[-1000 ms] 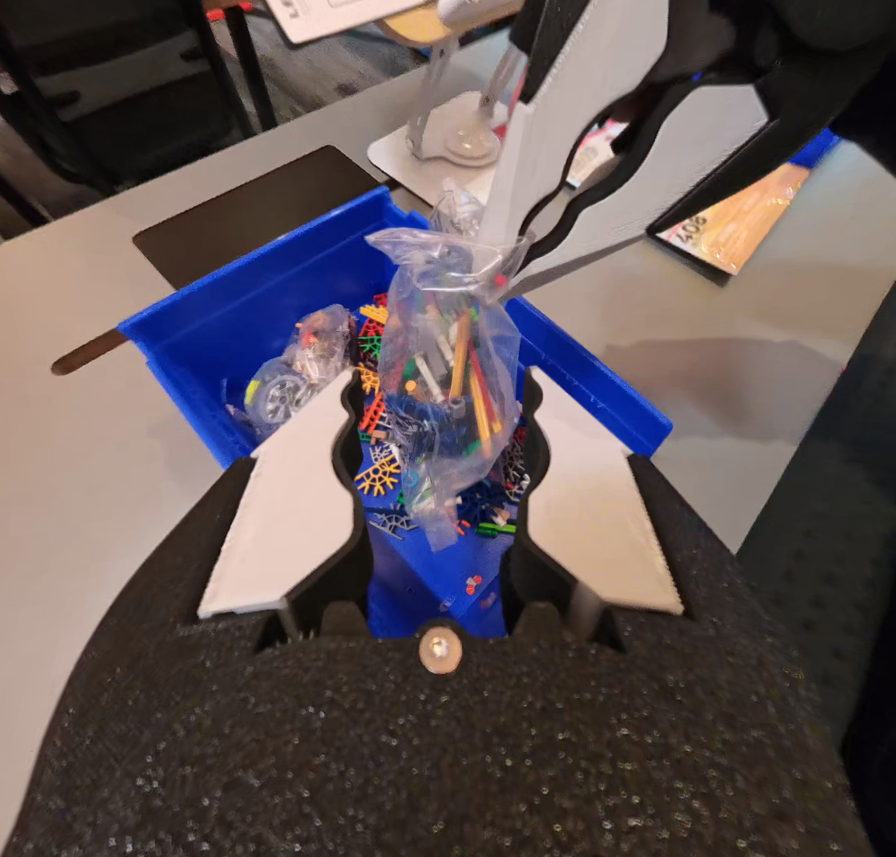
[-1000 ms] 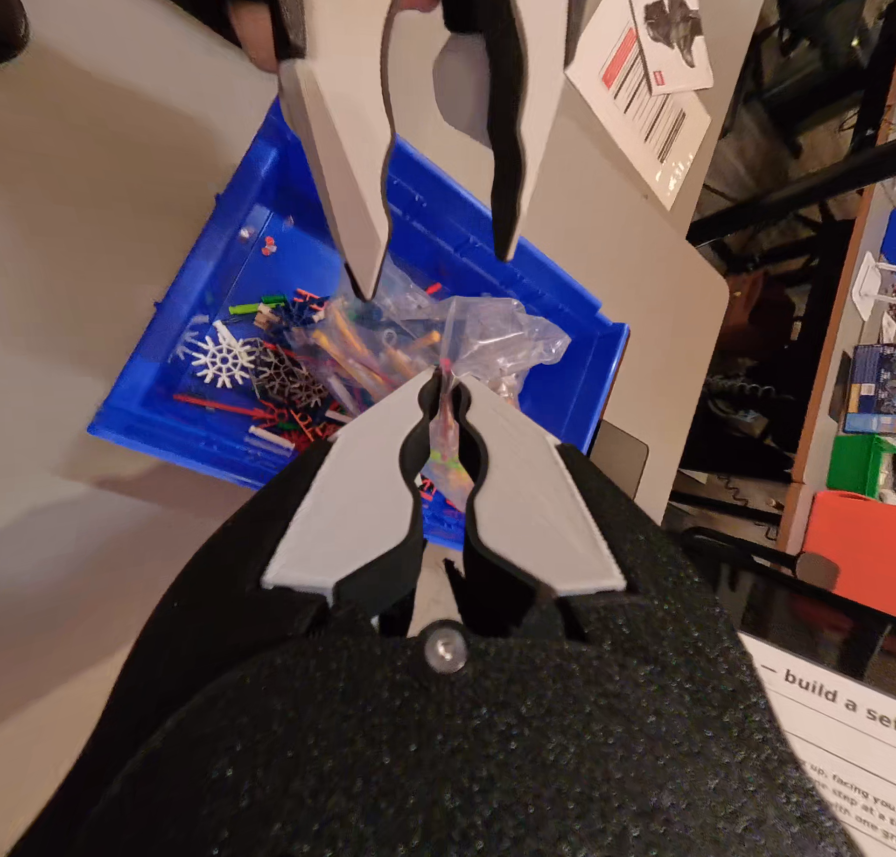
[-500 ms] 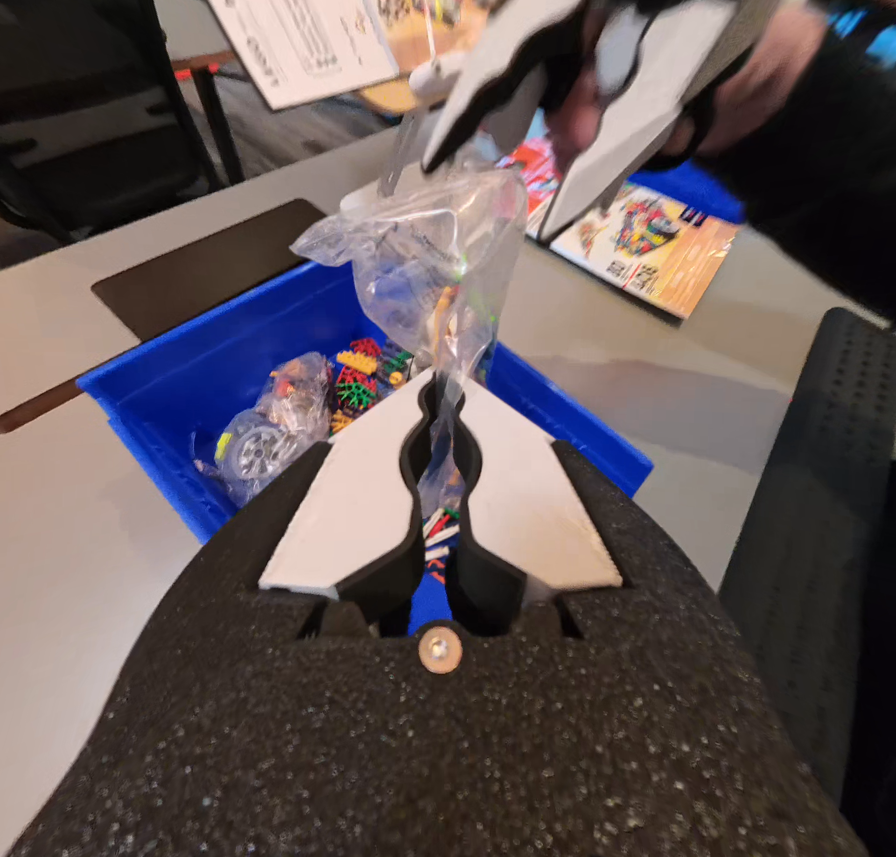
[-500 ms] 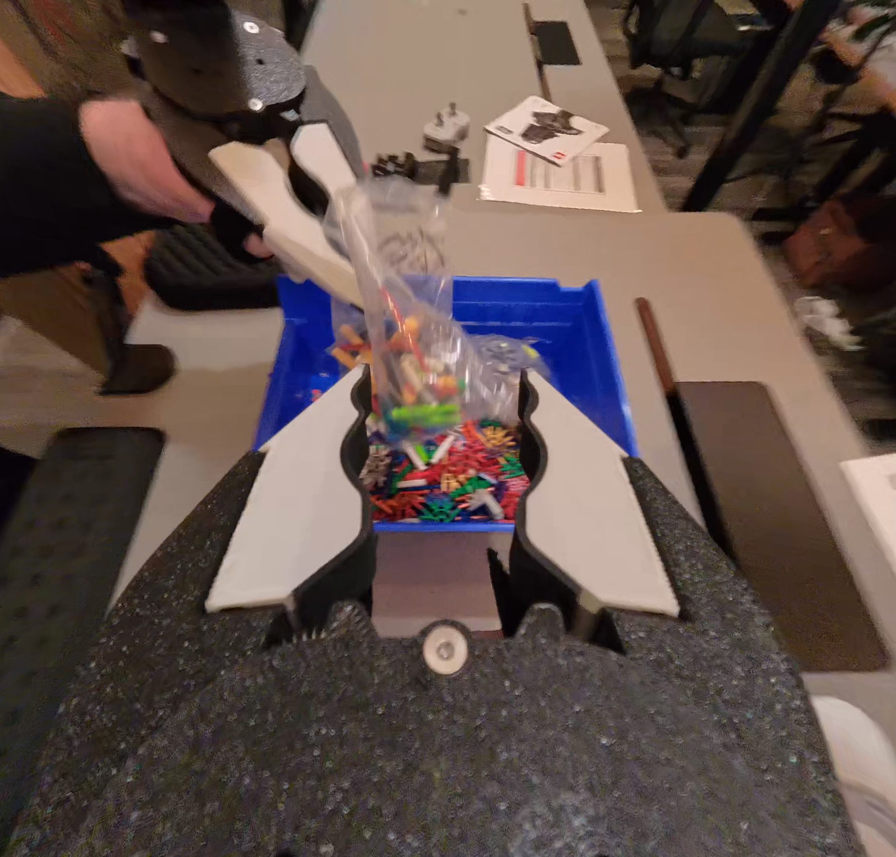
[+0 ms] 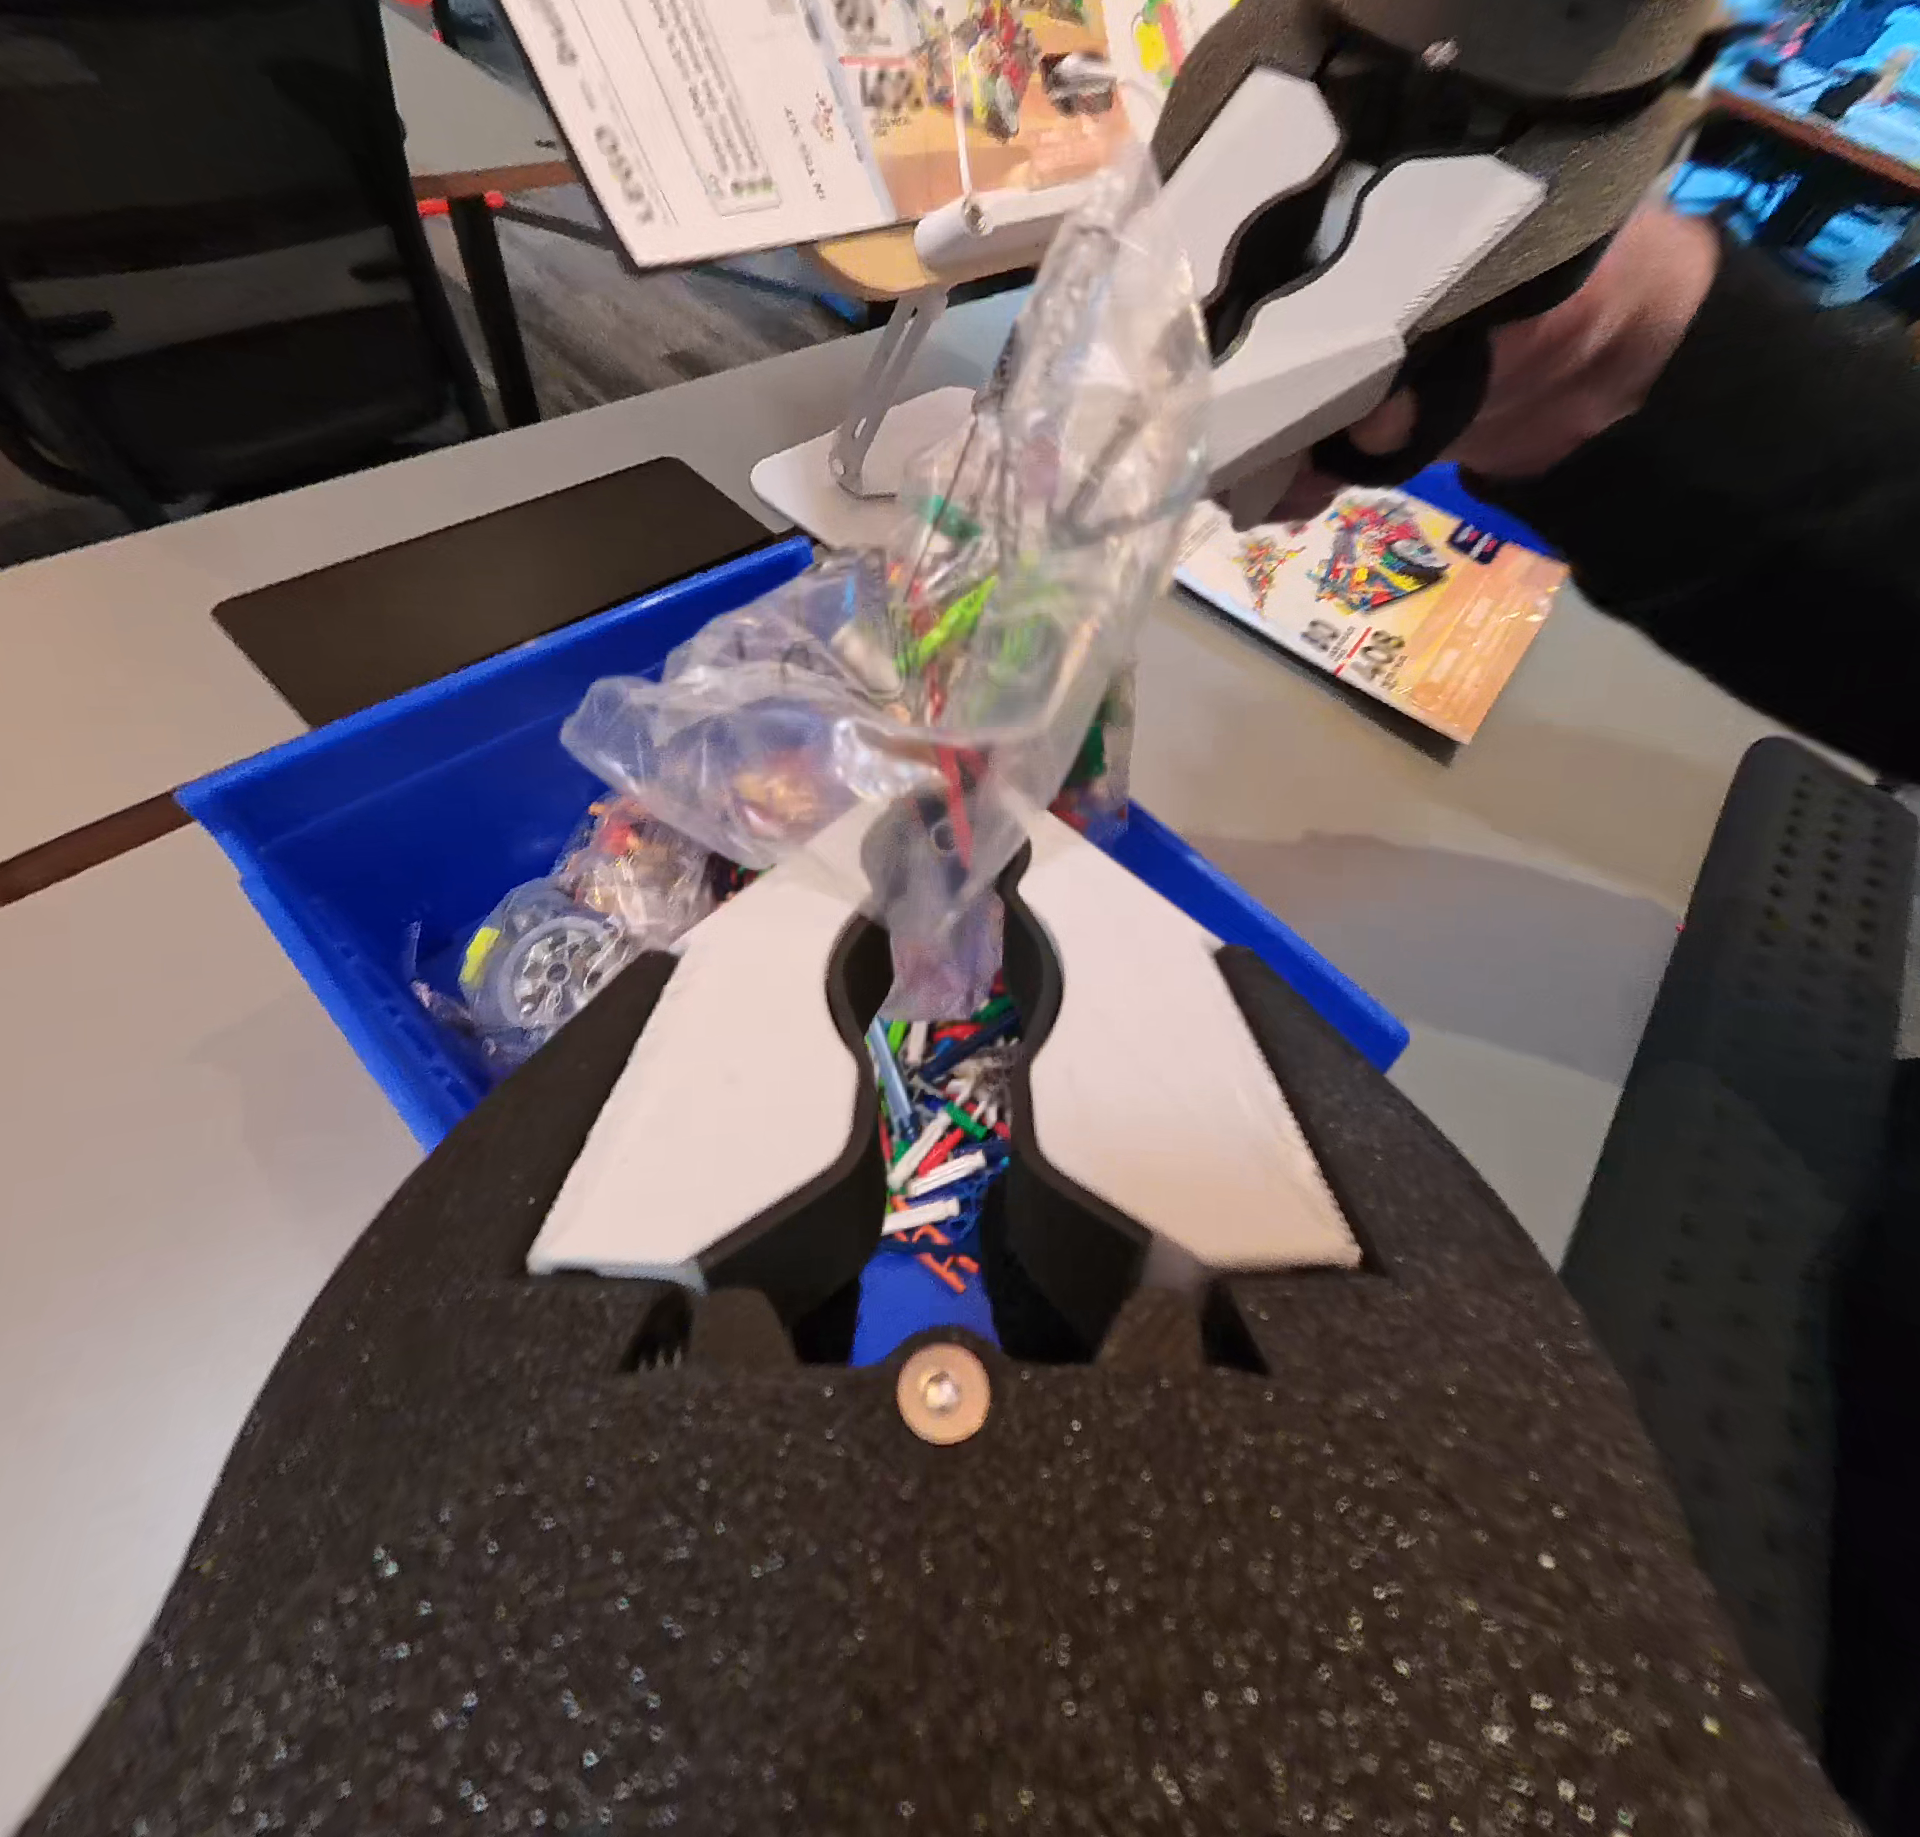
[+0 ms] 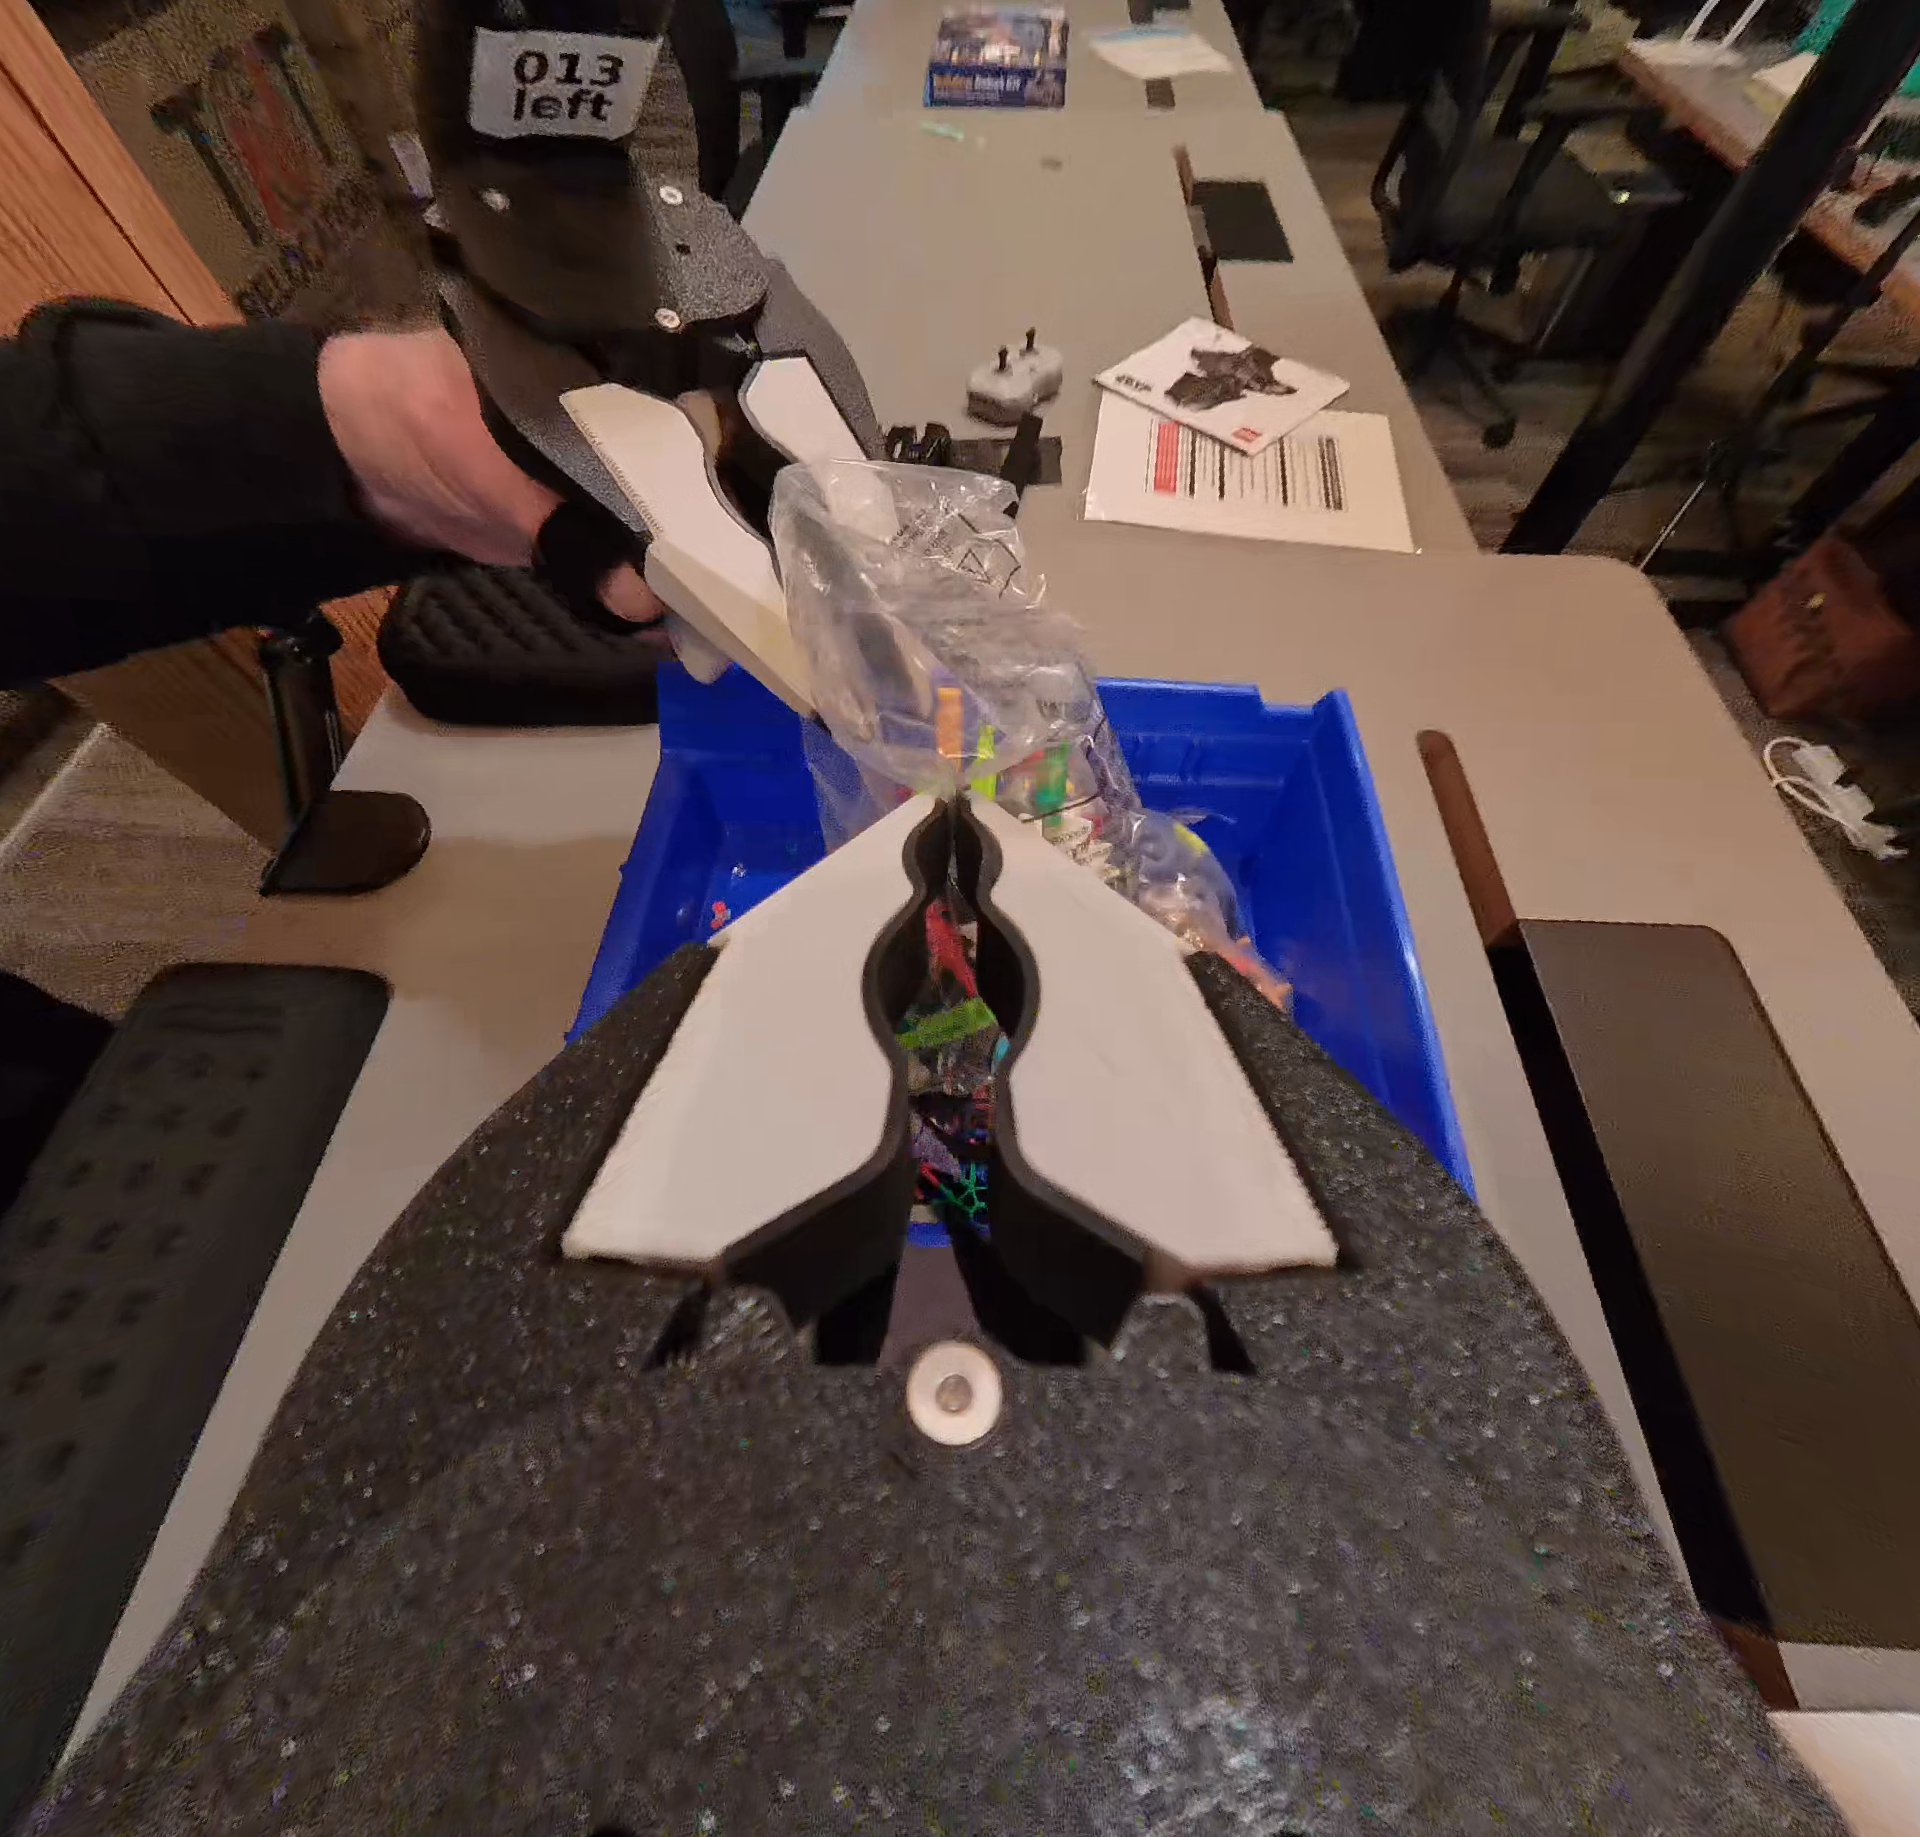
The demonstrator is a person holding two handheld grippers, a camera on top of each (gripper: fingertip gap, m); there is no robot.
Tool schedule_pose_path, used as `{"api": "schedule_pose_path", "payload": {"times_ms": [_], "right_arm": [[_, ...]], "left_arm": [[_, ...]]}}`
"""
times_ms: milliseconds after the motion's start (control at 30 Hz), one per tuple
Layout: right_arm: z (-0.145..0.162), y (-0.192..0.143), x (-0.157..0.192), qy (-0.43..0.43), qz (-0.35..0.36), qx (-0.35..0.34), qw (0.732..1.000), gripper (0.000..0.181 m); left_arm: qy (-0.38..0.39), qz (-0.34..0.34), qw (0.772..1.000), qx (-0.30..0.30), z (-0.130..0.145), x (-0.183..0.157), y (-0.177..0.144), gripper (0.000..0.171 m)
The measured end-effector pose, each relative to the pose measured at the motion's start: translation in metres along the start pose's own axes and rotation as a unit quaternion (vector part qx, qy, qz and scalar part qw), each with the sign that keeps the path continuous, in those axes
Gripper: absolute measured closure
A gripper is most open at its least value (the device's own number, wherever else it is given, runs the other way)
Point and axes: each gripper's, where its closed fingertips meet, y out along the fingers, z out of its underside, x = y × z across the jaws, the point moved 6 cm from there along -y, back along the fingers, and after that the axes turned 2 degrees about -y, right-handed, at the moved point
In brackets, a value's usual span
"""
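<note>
A clear plastic bag [image 5: 987, 644] of small coloured construction pieces hangs over a blue bin [image 5: 416, 852]. My left gripper [image 5: 940, 842] is partly open around the bag's lower end, its jaws a little apart. My right gripper [image 6: 951, 800] is shut on the bag [image 6: 935, 624], fingertips pinched together over the bin [image 6: 1299, 800]. In the left wrist view the right gripper [image 5: 1195, 426] grips the bag's upper part. In the right wrist view the left gripper [image 6: 831, 686] sits at the bag's far side, held by a hand. Loose coloured pieces [image 5: 935, 1133] lie in the bin.
A second small bag with a wheel [image 5: 551, 956] lies in the bin. An instruction sheet on a stand [image 5: 727, 73] is behind it, a colourful booklet [image 5: 1371, 624] to the right, and a black pad [image 5: 499, 572] behind. Papers [image 6: 1247, 468] and a black mat [image 6: 1662, 1164] lie on the grey table.
My right gripper, open half a second ago, has shut on the bag. My left gripper, shut on the bag then, has loosened to partly open. The bag is now tilted.
</note>
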Motion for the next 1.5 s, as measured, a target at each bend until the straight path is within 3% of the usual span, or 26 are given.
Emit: {"api": "schedule_pose_path", "payload": {"times_ms": [67, 133, 233, 300, 367, 433, 533, 767, 833, 933, 1100, 1167, 1267, 1333, 1400, 1500], "right_arm": [[0.004, 0.008, -0.004, -0.005, 0.016, 0.037, 0.999, 0.181], [-0.005, 0.008, -0.002, 0.006, 0.003, 0.003, 1.0, 0.181], [0.011, 0.017, -0.007, 0.007, 0.016, 0.052, 0.999, 0.181], [0.01, 0.017, -0.007, 0.02, 0.01, 0.034, 0.999, 0.181], [0.025, 0.026, -0.008, 0.006, 0.023, 0.087, 0.996, 0.181], [0.018, 0.024, -0.007, 0.02, 0.02, 0.057, 0.998, 0.181], [0.038, 0.035, -0.013, 0.038, 0.034, 0.095, 0.994, 0.181], [0.03, 0.024, -0.006, 0.061, 0.029, 0.036, 0.997, 0.181], [0.046, 0.033, -0.005, 0.064, 0.035, 0.073, 0.995, 0.181], [0.042, 0.03, -0.001, 0.071, 0.033, 0.05, 0.996, 0.181], [0.045, 0.032, 0.001, 0.064, 0.037, 0.068, 0.995, 0.181], [0.061, 0.041, 0.001, 0.047, 0.048, 0.112, 0.991, 0.181], [0.057, 0.039, 0.003, 0.064, 0.047, 0.078, 0.994, 0.181], [0.07, 0.044, 0.001, 0.048, 0.058, 0.125, 0.989, 0.181], [0.057, 0.036, 0.001, 0.062, 0.052, 0.077, 0.994, 0.181], [0.066, 0.041, -0.001, 0.043, 0.06, 0.122, 0.99, 0.181]], "left_arm": [[0.001, -0.02, 1.0, 0.024, 0.01, 0.006, 0.004, 0.167], [0.003, -0.033, 0.999, 0.015, 0.011, 0.006, 0.002, 0.171], [0.013, -0.054, 0.998, 0.029, 0.011, 0.006, -0.001, 0.171], [0.011, -0.043, 0.999, 0.026, 0.009, 0.002, -0.003, 0.171], [0.017, -0.052, 0.997, 0.049, 0.011, 0.001, -0.002, 0.171], [0.024, -0.05, 0.998, 0.032, 0.003, -0.005, -0.003, 0.171], [0.024, -0.065, 0.997, 0.031, 0.0, 0.0, -0.003, 0.171], [-0.005, -0.075, 0.997, 0.001, -0.005, 0.006, -0.01, 0.171], [0.025, -0.086, 0.996, 0.013, -0.008, 0.002, -0.007, 0.171], [0.028, -0.077, 0.997, 0.007, -0.013, -0.001, -0.003, 0.171], [0.039, -0.062, 0.997, 0.019, -0.012, -0.007, 0.006, 0.171], [0.035, -0.075, 0.996, 0.044, -0.003, 0.0, 0.011, 0.171], [0.039, -0.082, 0.995, 0.042, 0.0, -0.002, 0.014, 0.171], [0.056, -0.088, 0.991, 0.078, 0.01, -0.001, 0.021, 0.171], [0.068, -0.093, 0.992, 0.05, 0.001, -0.007, 0.018, 0.171], [0.068, -0.102, 0.991, 0.061, 0.001, -0.003, 0.019, 0.171]]}}
